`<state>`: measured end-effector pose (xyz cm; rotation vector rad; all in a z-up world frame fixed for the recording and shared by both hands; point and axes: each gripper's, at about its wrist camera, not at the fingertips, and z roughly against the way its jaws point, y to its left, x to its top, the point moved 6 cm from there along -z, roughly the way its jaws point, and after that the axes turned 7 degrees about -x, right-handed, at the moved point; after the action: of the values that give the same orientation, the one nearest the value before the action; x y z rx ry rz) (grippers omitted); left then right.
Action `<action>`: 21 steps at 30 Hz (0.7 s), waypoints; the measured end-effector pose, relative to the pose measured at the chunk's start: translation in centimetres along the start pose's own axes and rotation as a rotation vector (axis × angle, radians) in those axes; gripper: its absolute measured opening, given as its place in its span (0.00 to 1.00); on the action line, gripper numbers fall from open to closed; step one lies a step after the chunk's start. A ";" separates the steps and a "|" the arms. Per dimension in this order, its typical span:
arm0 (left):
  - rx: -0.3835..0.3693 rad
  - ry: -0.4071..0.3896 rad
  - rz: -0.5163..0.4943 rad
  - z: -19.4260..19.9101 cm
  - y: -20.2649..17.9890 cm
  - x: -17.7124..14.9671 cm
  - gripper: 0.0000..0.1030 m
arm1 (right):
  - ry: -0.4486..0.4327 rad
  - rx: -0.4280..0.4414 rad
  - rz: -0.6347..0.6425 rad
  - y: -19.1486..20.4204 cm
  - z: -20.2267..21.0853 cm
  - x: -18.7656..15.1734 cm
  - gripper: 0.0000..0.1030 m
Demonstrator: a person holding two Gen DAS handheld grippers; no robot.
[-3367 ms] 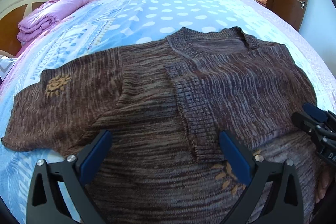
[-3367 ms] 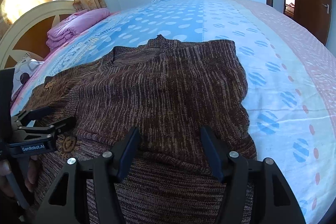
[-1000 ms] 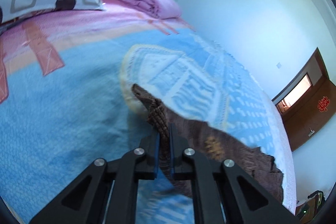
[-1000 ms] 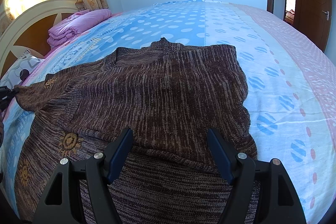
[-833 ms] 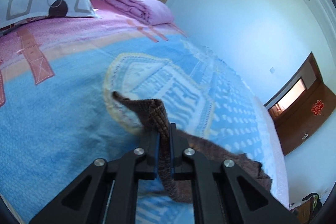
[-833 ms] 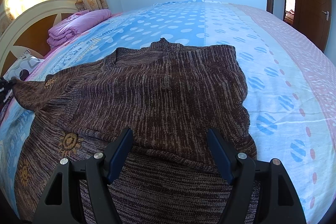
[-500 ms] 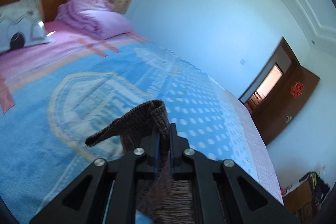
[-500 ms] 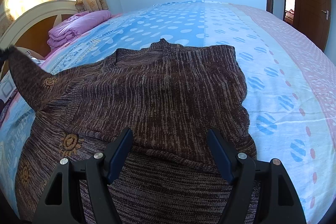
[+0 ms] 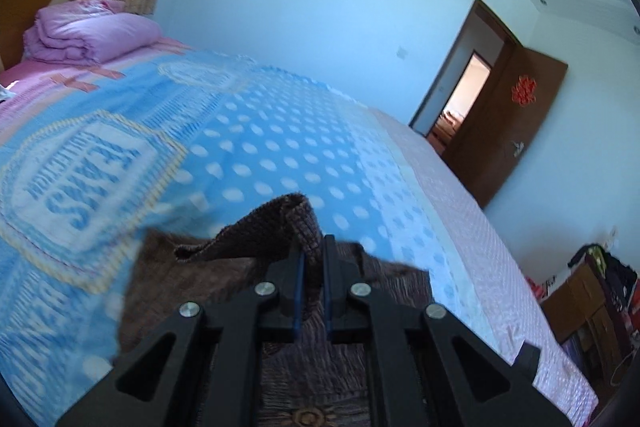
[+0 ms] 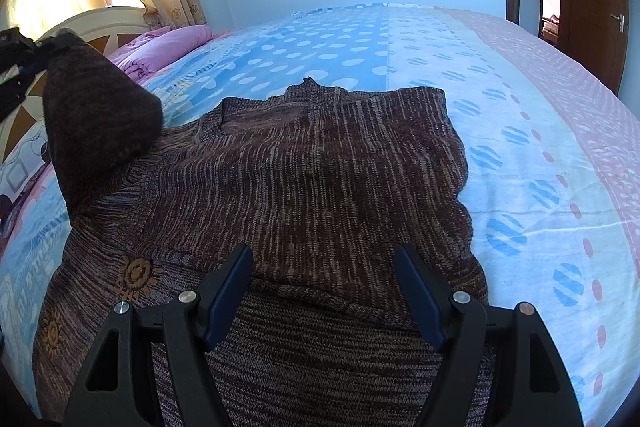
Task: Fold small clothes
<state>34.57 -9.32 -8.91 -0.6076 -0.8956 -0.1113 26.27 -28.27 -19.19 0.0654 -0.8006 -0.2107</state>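
Left gripper [image 9: 311, 281] clamps the brown sweater's [image 10: 320, 167] sleeve cuff [image 9: 298, 223], lifted above the bed [image 10: 540, 147]. Right gripper [image 10: 326, 291], jaws apart, hovers over the hem. The cuff may slip, dropping the sleeve crooked.

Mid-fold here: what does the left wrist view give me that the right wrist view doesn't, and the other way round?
Left wrist only: the left gripper with jaws shut on the ribbed sleeve cuff, plus a dark wooden cabinet by the far wall.

Right wrist only: the right gripper open and empty above the spread body of the brown knitted sweater, its embroidered orange flowers, and the lifted sleeve seen from the side.

Both: the sweater, the blue polka-dot bedspread, the folded purple quilt.
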 end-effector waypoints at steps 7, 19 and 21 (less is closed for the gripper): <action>0.029 0.108 -0.129 -5.4 -3.6 -6.5 0.07 | -0.019 0.023 -0.039 -0.5 0.4 0.1 0.72; 0.179 0.038 -0.440 0.3 -5.1 -10.2 0.74 | -0.047 0.107 -0.147 -2.0 0.7 0.3 0.72; 0.264 0.016 -0.487 1.7 -3.0 -10.1 0.75 | -0.048 0.109 -0.148 -2.0 0.6 0.2 0.72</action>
<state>25.96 -12.45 -14.41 -0.1343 -1.0097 -0.4284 25.67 -30.24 -18.85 0.2234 -0.8551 -0.3098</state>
